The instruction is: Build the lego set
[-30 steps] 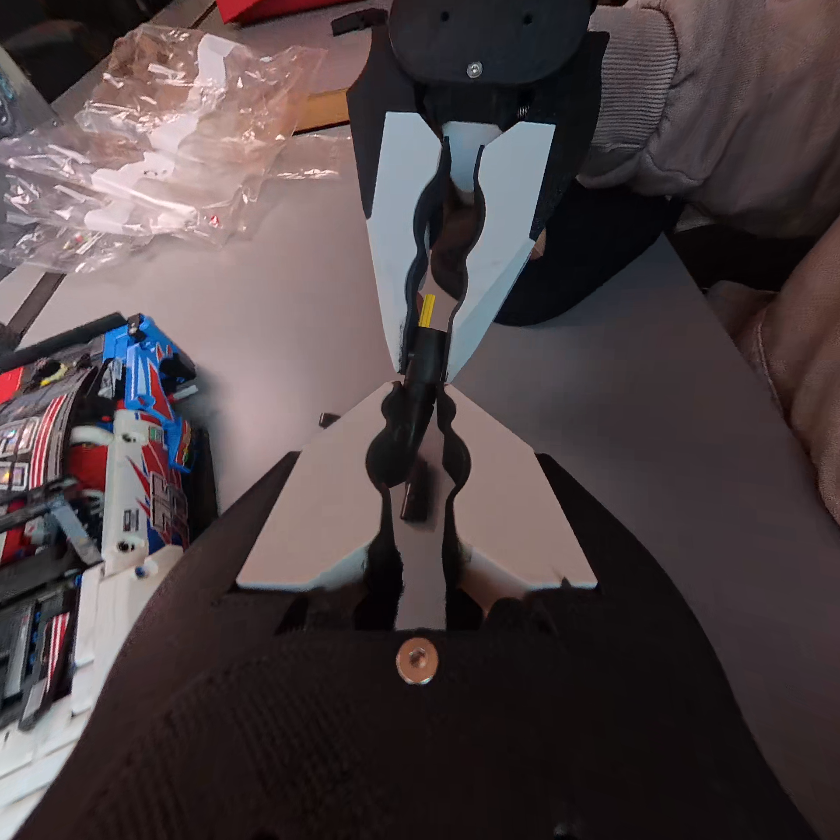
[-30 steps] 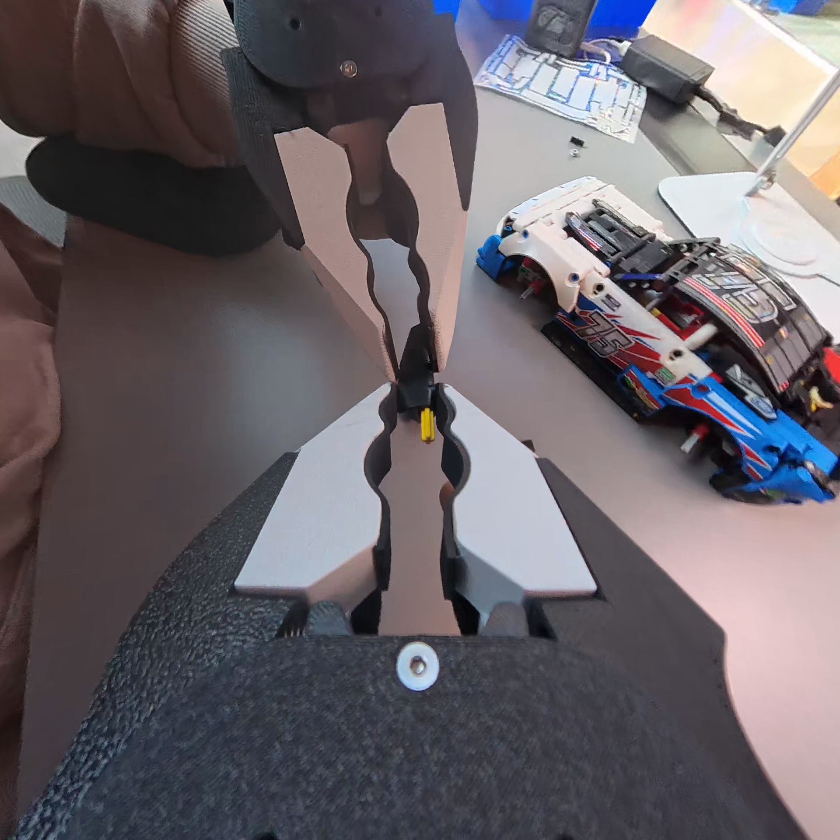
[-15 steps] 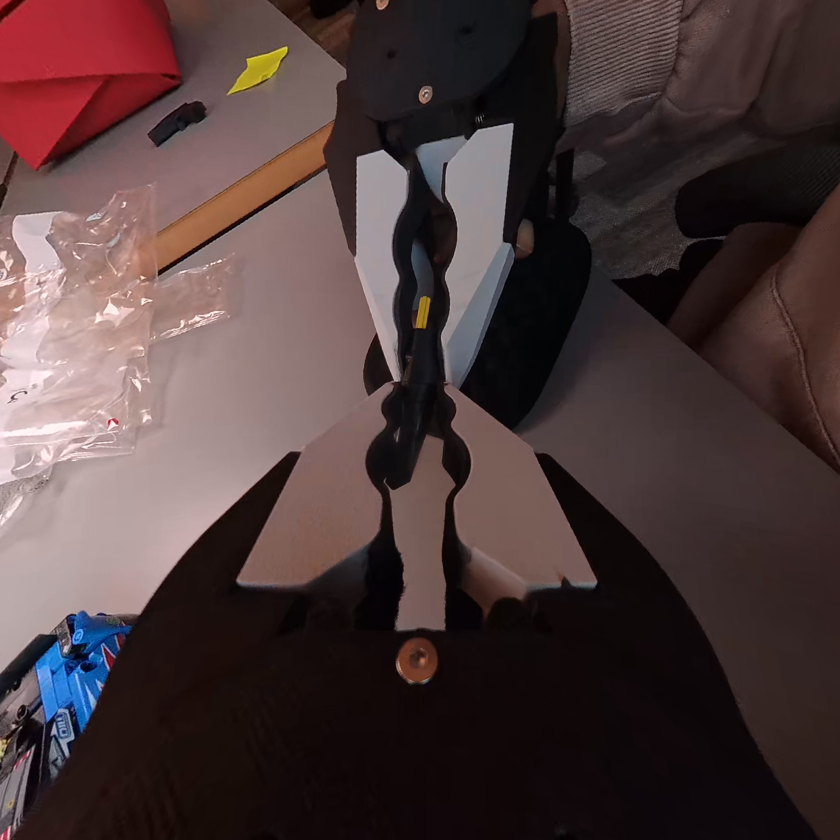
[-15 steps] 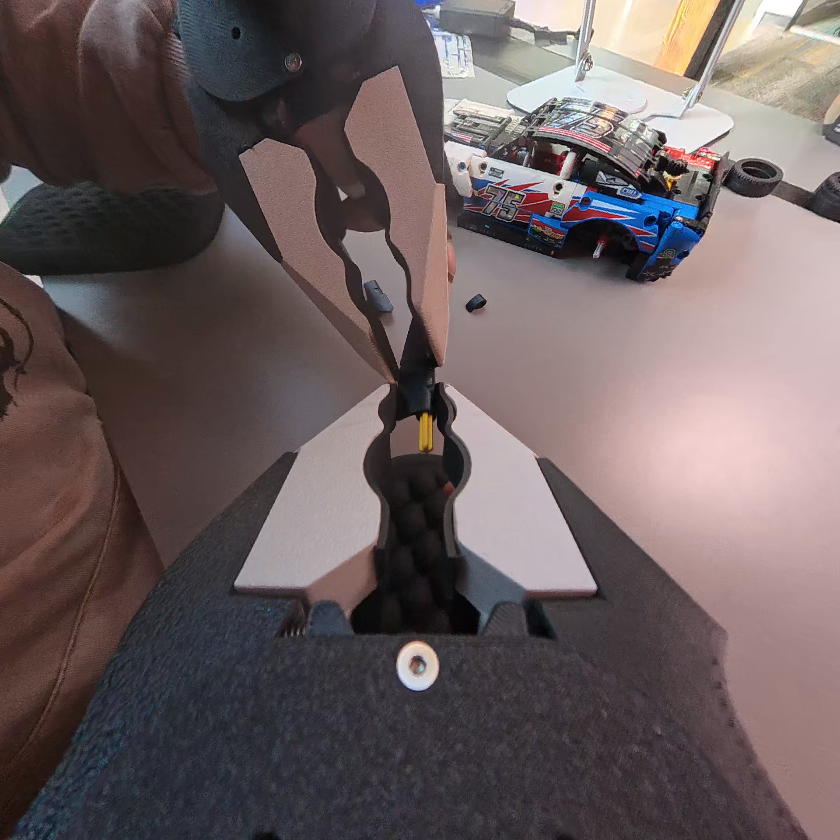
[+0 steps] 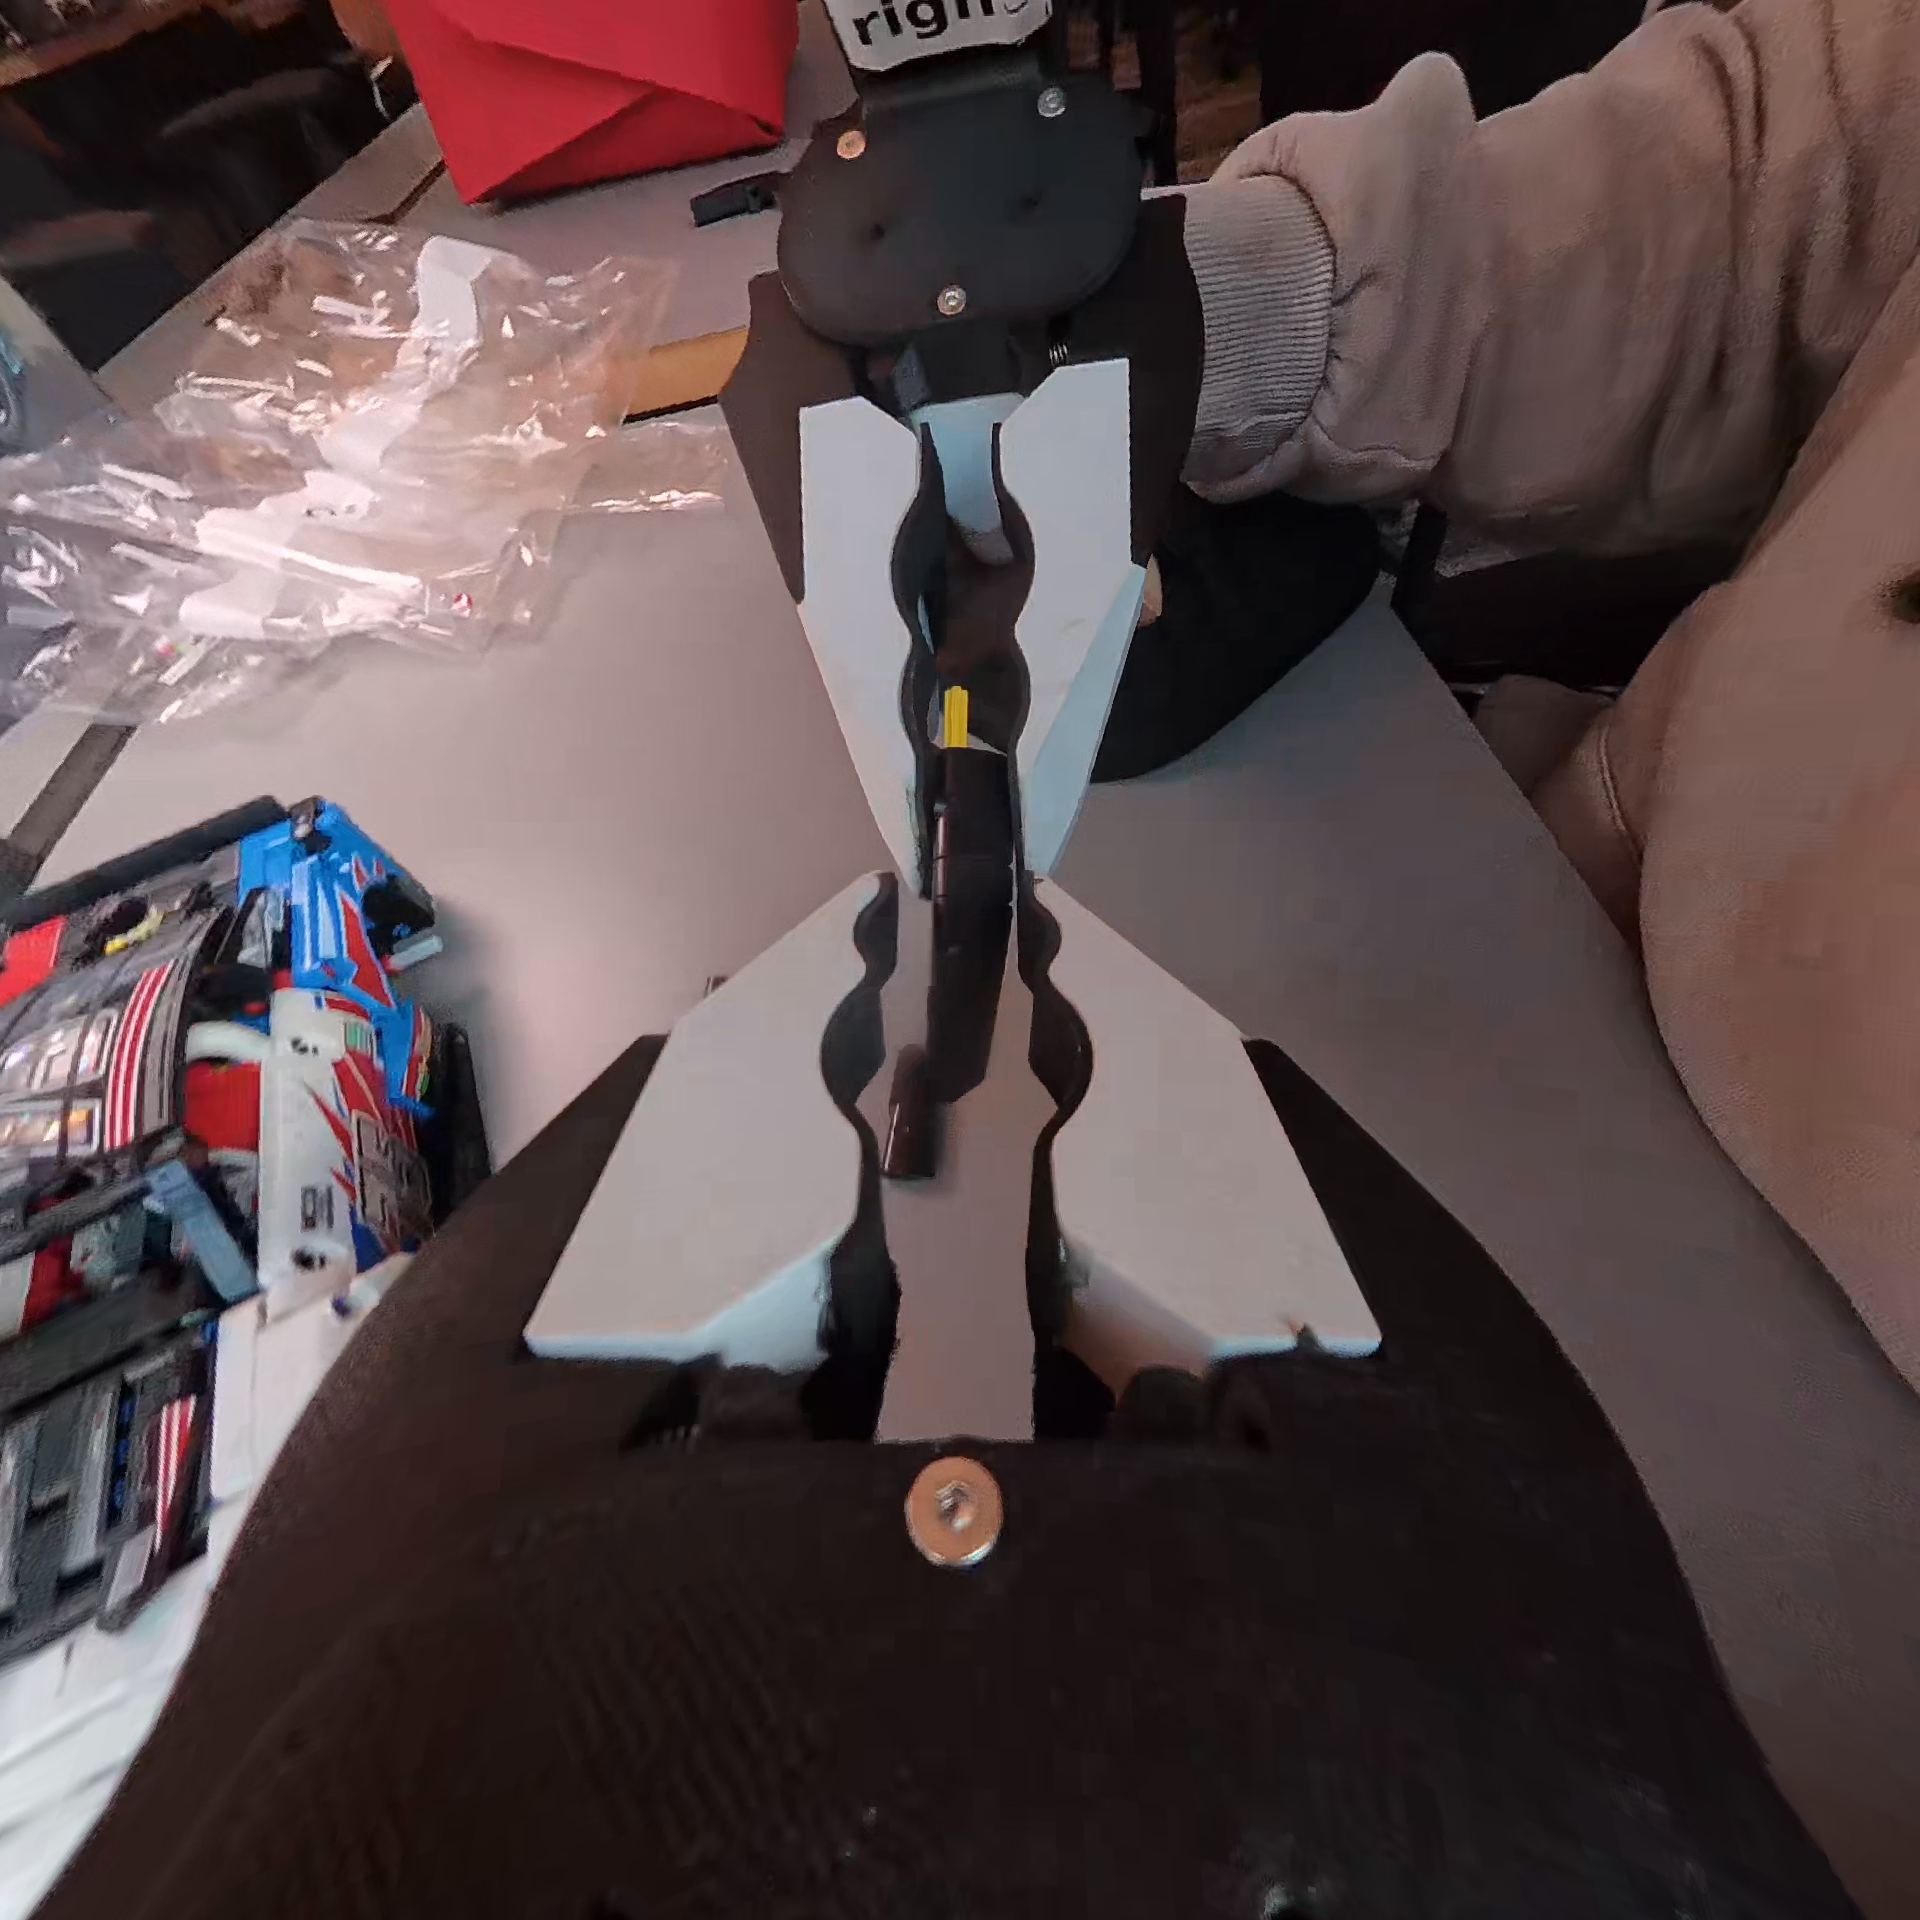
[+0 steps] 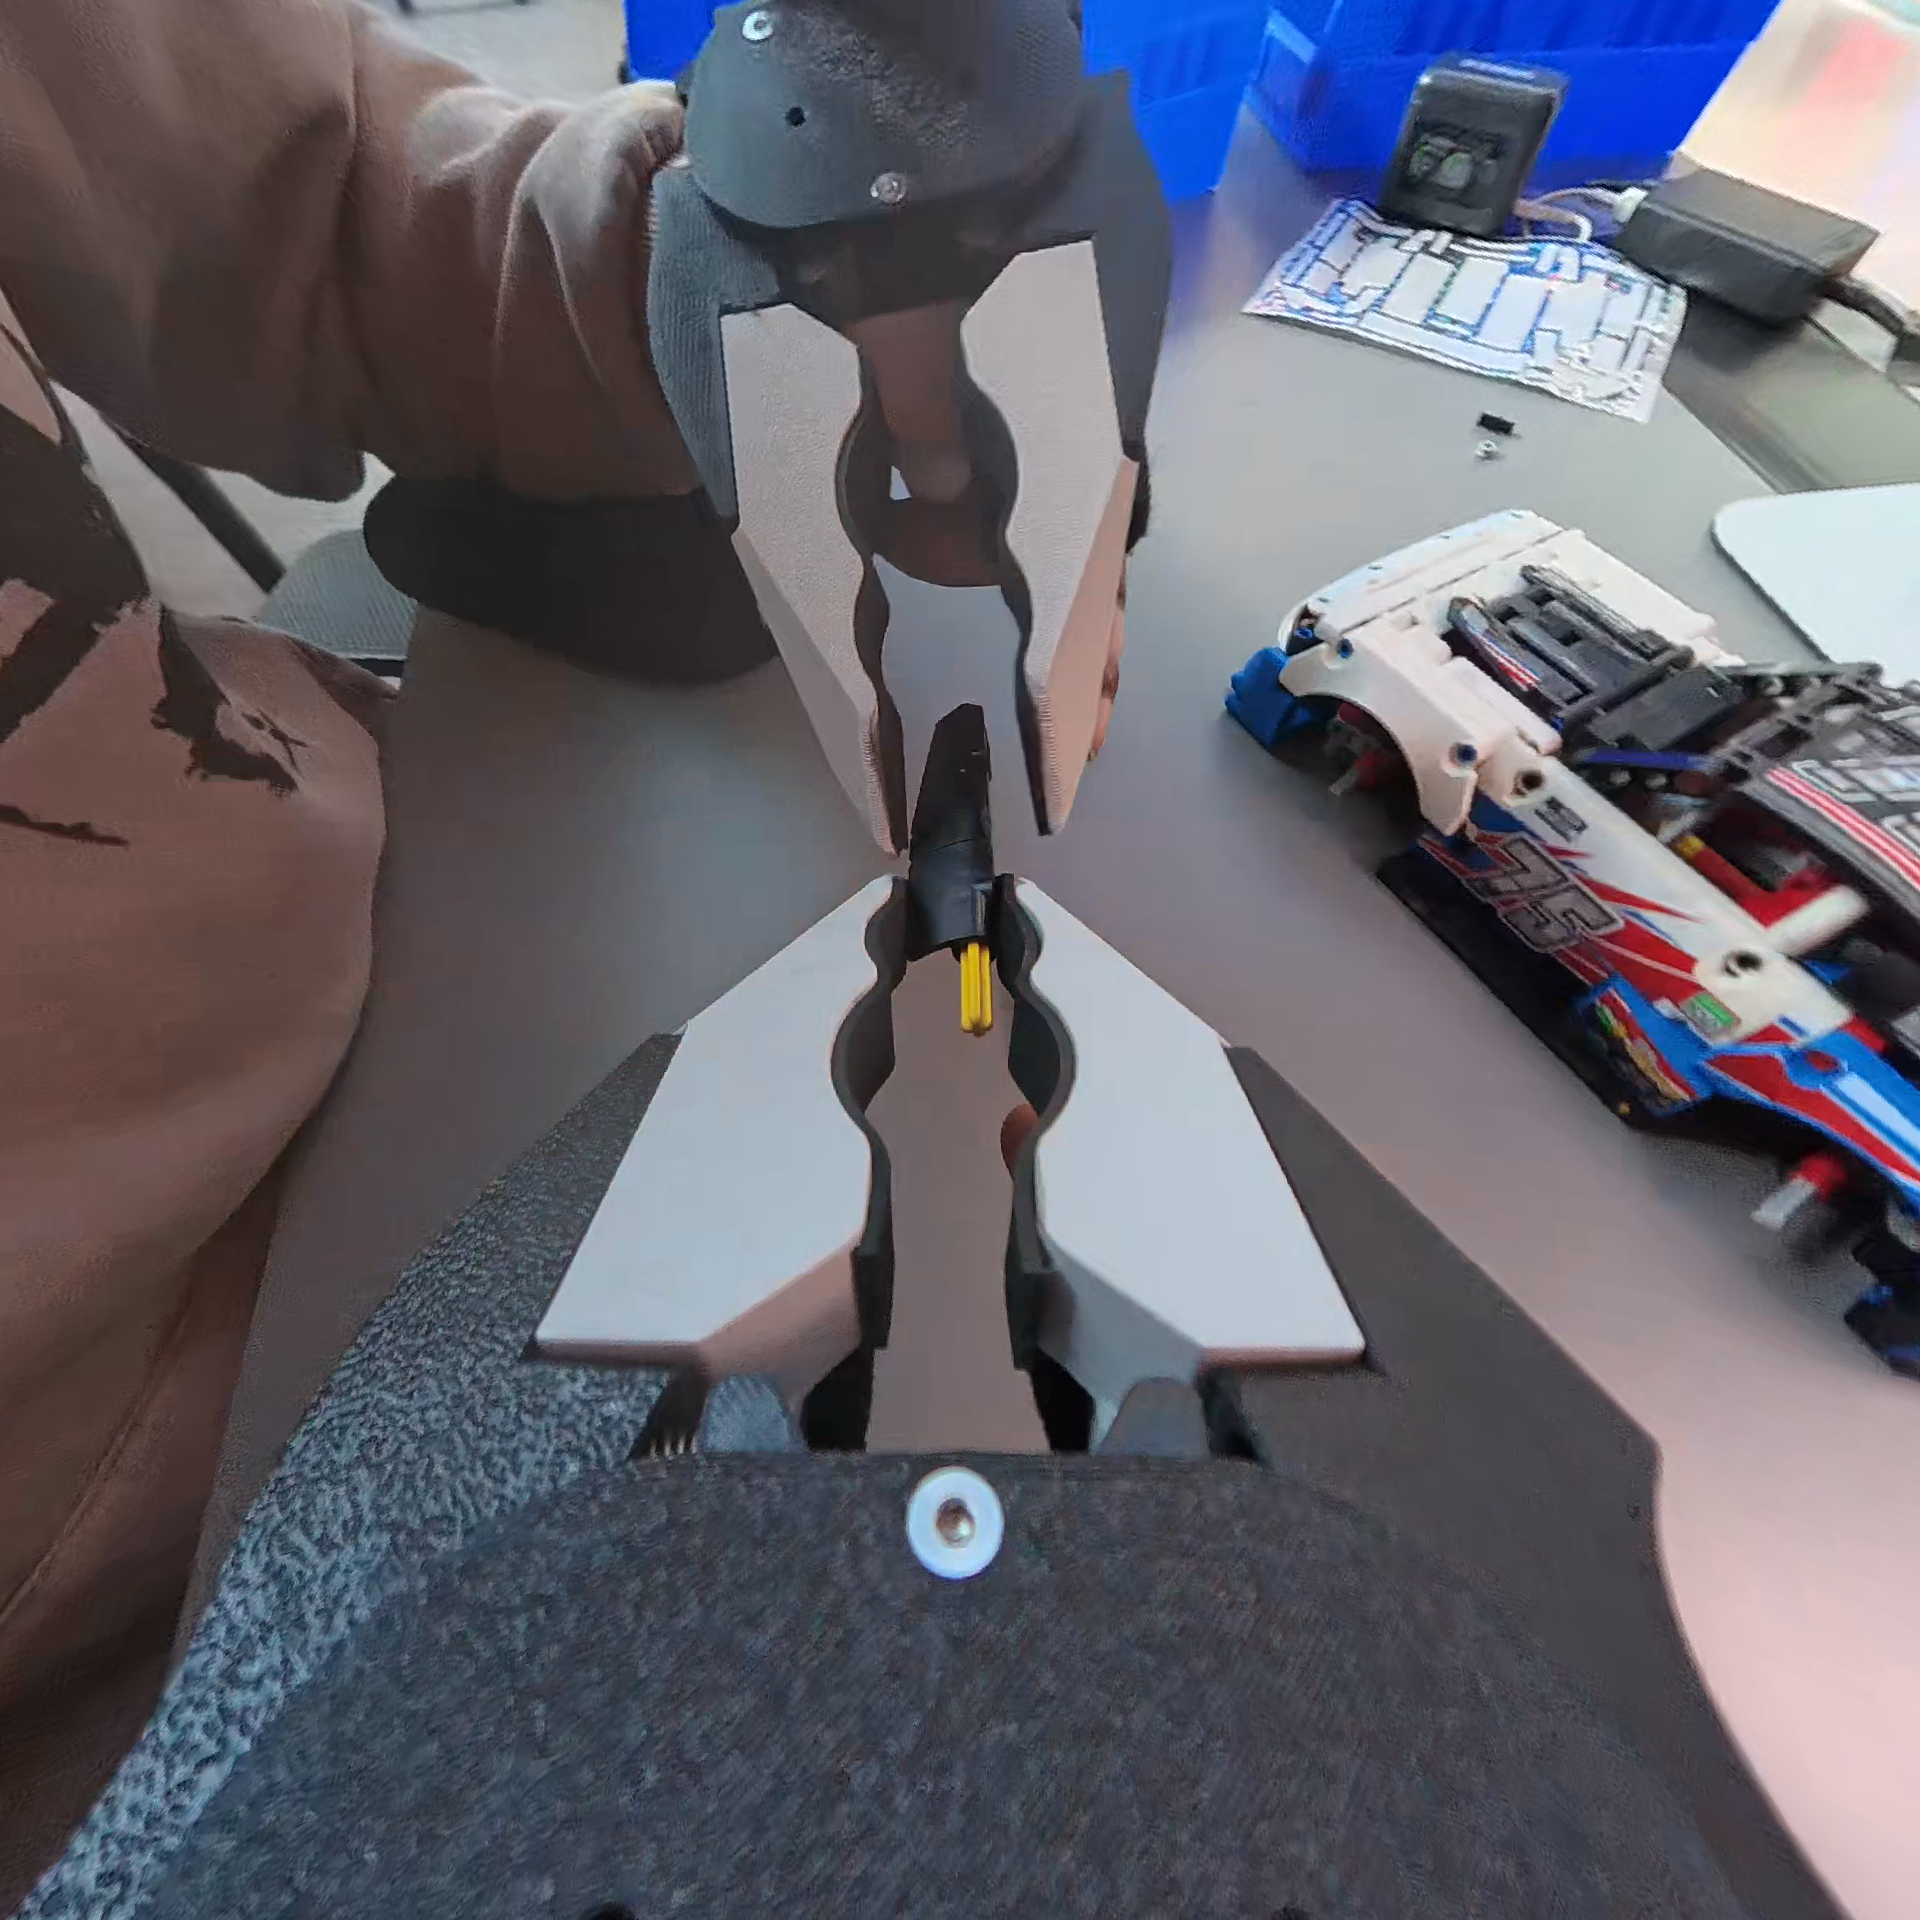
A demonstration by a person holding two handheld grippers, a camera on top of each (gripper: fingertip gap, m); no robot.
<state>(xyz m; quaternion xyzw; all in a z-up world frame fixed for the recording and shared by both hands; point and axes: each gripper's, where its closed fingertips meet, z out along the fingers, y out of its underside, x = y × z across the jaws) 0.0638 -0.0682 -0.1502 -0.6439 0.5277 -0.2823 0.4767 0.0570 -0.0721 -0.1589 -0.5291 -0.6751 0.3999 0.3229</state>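
Spread apart since half a second earlier, left gripper [image 5: 956, 894] jaws freeing the black piece [image 6: 951, 842], its long axis bridging both tips, right gripper [image 6: 951, 894] pinching its yellow-axle [image 6: 975, 987] end.

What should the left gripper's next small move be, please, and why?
Probably draw the left gripper straight back, clear of the black piece. Its fingers stand apart on either side, while the right gripper is clamped on the end with the yellow axle.
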